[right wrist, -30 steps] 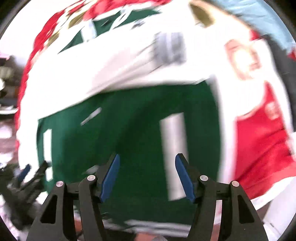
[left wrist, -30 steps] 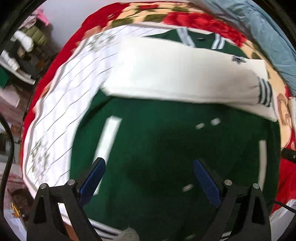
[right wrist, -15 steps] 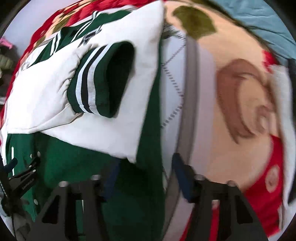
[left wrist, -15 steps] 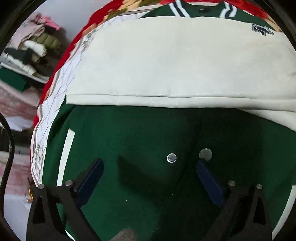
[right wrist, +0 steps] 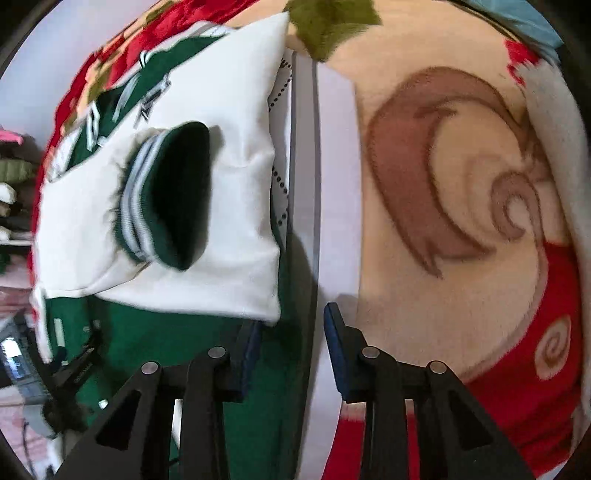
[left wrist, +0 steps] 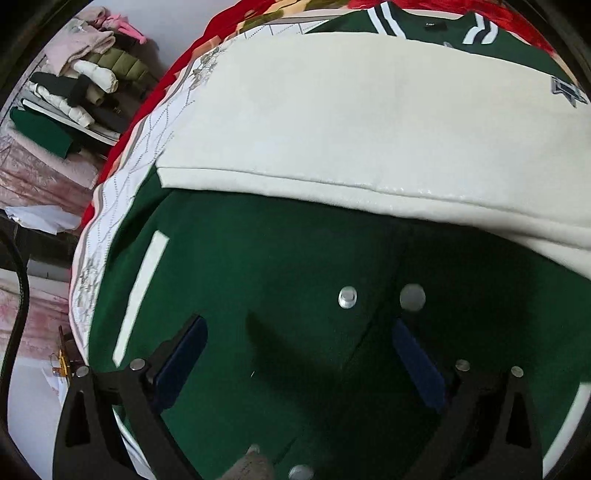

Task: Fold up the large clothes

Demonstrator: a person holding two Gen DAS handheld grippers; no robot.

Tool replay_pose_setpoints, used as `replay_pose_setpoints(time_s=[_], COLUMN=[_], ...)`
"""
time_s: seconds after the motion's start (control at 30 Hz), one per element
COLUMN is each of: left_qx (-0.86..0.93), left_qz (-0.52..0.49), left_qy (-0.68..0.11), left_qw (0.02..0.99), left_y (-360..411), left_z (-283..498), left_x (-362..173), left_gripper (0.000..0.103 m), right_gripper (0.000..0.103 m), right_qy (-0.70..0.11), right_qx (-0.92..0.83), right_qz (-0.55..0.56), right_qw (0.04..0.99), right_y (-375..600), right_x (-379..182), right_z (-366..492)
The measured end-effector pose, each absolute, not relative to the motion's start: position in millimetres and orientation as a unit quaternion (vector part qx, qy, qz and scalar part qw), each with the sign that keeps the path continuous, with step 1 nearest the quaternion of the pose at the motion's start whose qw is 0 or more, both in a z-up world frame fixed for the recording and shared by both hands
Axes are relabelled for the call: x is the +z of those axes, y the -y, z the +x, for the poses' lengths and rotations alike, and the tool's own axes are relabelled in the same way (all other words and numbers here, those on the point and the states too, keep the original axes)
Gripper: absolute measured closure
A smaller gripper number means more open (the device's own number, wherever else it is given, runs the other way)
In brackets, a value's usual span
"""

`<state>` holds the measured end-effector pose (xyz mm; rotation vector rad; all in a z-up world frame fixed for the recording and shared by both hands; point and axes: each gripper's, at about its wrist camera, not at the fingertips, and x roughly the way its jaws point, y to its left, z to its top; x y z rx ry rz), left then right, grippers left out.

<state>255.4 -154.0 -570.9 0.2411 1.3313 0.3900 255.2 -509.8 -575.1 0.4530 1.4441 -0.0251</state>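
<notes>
A dark green varsity jacket (left wrist: 295,258) lies flat on the bed, snaps facing up. Its white sleeve (left wrist: 351,118) is folded across the chest. My left gripper (left wrist: 299,354) hangs wide open just above the green front, near two metal snaps (left wrist: 347,297), with nothing between its pads. In the right wrist view the folded white sleeve (right wrist: 229,258) ends in a striped green cuff (right wrist: 166,206). My right gripper (right wrist: 291,343) points down at the jacket's right edge (right wrist: 291,387). Its jaws are closing, and the green edge lies between them with no pad pressing on it.
The jacket rests on a white quilted sheet (left wrist: 122,192) over a red and cream flowered blanket (right wrist: 461,184). A heap of folded clothes (left wrist: 74,92) is stacked beyond the bed's left side. Blue cloth (right wrist: 517,18) lies at the far right corner.
The left gripper dropped closer to the green front, then held still. The right gripper swept from the jacket's middle to its right edge, and its jaws narrowed.
</notes>
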Motion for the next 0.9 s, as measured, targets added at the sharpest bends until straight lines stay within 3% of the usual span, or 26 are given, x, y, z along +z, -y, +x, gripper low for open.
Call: replay_pose_setpoints(time_s=[0.17, 0.5, 0.67, 0.9], left_qx=[0.168, 0.135, 0.125, 0.087], left_qz=[0.157, 0.233, 0.245, 0.34], left_qy=[-0.587, -0.562, -0.58, -0.573], left_qw=[0.776, 0.782, 0.767, 0.741], left_y=[168.6, 230.8, 280.4, 357.2], left_z=[215.7, 130.2, 93.1, 45.9], left_x=[-532.0, -485.6, -492.1, -528.2], left_gripper=[0.0, 0.0, 0.0, 0.0], right_gripper=[0.066, 0.05, 0.05, 0.05], right_qy=[-0.657, -0.653, -0.663, -0.679], right_qx=[-0.014, 0.027, 0.061, 0.064], right_qz=[0.169, 0.157, 0.14, 0.138], right_qw=[0.734, 0.74, 0.733, 0.718], right_y=[520.9, 543.6, 571.5, 613.7], right_x=[-544.7, -481.4, -469.4, -493.8], right_z=[219.0, 168.7, 158.9, 162.8])
